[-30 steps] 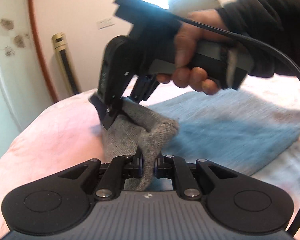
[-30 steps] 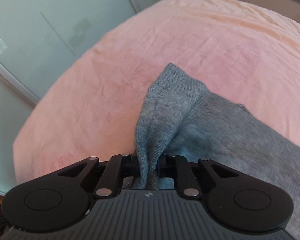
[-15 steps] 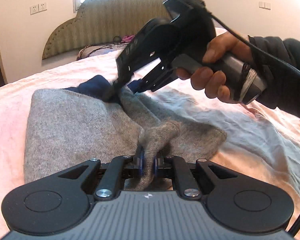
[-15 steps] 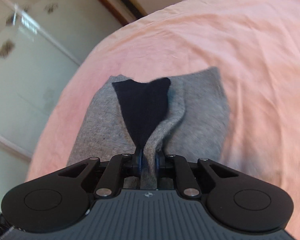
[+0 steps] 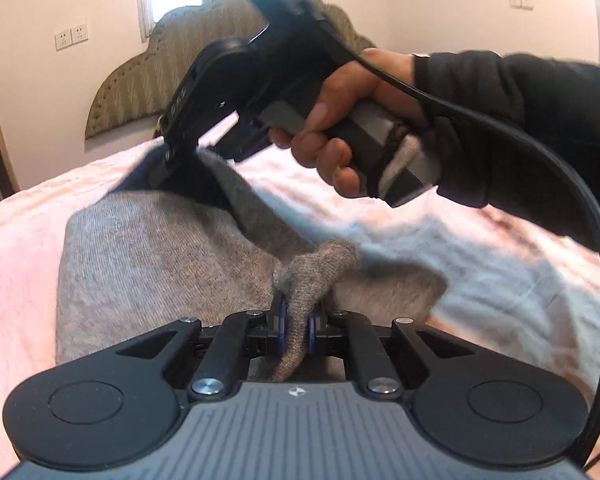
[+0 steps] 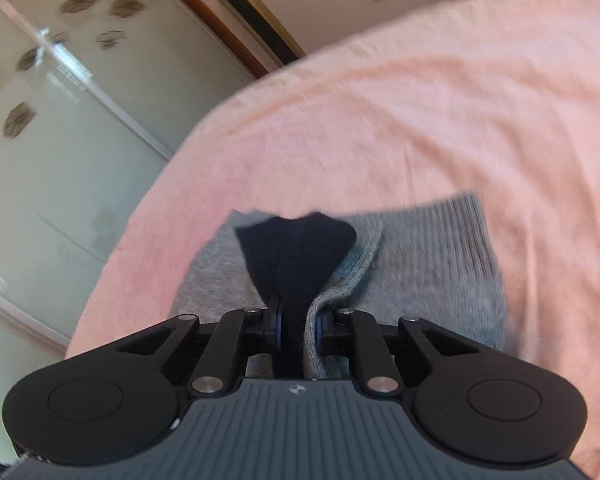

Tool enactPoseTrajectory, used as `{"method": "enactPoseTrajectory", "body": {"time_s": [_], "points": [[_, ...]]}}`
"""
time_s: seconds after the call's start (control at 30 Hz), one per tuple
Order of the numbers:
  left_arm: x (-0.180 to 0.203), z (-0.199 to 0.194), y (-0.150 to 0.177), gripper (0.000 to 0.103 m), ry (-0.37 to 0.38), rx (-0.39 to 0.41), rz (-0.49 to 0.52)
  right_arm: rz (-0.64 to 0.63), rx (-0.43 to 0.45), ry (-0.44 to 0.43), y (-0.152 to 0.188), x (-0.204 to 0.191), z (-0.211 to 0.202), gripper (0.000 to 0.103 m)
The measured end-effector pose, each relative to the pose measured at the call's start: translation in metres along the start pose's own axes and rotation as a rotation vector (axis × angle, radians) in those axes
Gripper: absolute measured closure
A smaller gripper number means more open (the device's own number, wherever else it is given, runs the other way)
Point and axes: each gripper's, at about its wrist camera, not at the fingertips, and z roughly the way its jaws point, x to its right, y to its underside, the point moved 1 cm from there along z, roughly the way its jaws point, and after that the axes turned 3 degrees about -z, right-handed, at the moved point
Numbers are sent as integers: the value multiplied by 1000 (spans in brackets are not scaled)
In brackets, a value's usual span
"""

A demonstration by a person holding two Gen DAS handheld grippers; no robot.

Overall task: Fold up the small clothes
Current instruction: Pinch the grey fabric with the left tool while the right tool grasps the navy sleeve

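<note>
- Left wrist view: left gripper [image 5: 295,330] clamped on a bunched corner of the grey knit garment [image 5: 152,256], pads pressed flat against the wool.
- Beyond and left of those fingertips: most of the garment spread flat on the pink bedspread [image 5: 16,240].
- Ahead and above: right gripper [image 5: 168,160], carried by a hand [image 5: 340,120] in a dark sleeve, pinching the far corner with its navy edge lifted off the bed.
- Right wrist view: right gripper [image 6: 298,322] closing on navy and grey fabric together, cloth plainly squeezed between the pads.
- Just ahead of those fingertips: navy flap [image 6: 296,252] fanned upward; grey garment [image 6: 432,264] lying flat to either side on the bedspread [image 6: 380,120].
- Likely step: carrying two held corners across to lay one half over the other.
- For a clean fold: both corners level and taut, edge lined up with the flat layer's border before release, no slack bunching between the grips, lowered together rather than one at a time.
</note>
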Motion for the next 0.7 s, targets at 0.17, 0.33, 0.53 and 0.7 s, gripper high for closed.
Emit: {"method": "enactPoseTrajectory", "body": {"time_s": [0.17, 0.33, 0.53, 0.7], "points": [[7, 17, 2, 93, 68, -45, -16, -27, 7, 138, 4, 24, -11, 86], [-15, -8, 6, 92, 164, -23, -68, 119, 23, 94, 21, 53, -10, 70], [-98, -80, -2, 51, 268, 57, -350, 118, 186, 136, 16, 27, -52, 29], [-138, -63, -21, 8, 59, 158, -448, 87, 234, 32, 7, -8, -56, 24]]}}
